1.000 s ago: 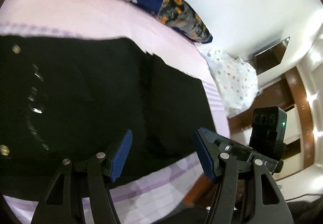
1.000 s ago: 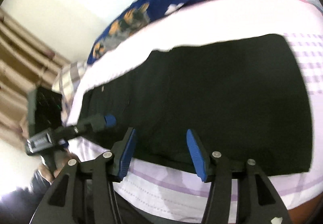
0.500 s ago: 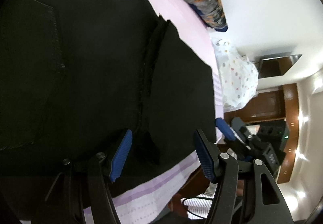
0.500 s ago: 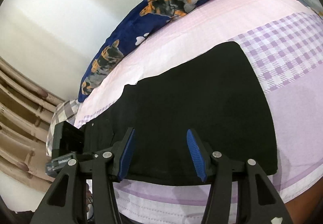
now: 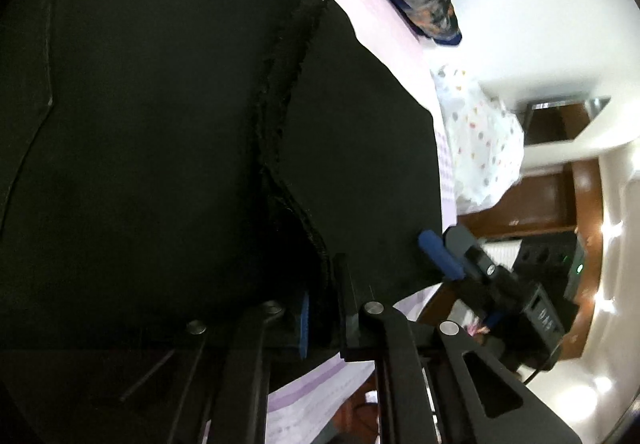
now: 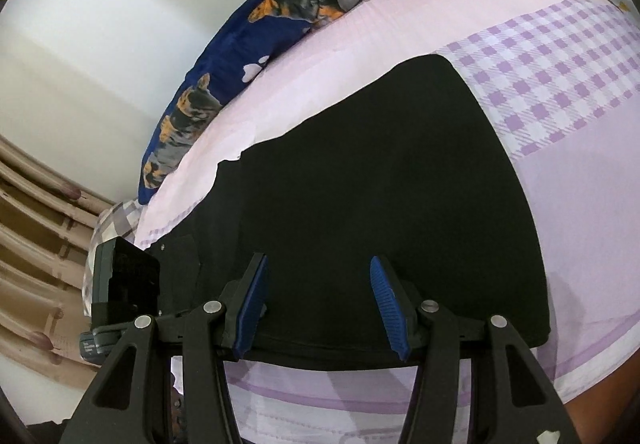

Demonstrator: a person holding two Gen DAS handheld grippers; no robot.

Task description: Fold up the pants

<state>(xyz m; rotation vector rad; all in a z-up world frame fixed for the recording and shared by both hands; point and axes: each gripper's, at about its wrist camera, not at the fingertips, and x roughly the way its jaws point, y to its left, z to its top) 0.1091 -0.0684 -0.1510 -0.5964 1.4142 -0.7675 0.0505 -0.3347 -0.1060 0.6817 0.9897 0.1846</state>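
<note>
- Jaws of my left gripper [image 5: 320, 308] are now pressed together on the near edge of the black pants [image 5: 160, 124], pinching cloth at the frayed seam [image 5: 280, 92]; a moment ago they stood spread above it.
- Jaws of my right gripper [image 6: 324, 304] remain spread as before, with the near edge of the pants [image 6: 380, 224] lying between the blue pads [image 6: 252, 304], which do not press on it.
- Pants lie flat across the pink and purple checked bedsheet [image 6: 560, 76], close to the near side of the bed.
- I judge one side is gripped and the other is not yet; the right jaws need to pinch before I lift and fold.
- Farther out, a blue dog-print pillow [image 6: 320, 4] rests against the white wall [image 6: 120, 24], well apart from the pants.
</note>
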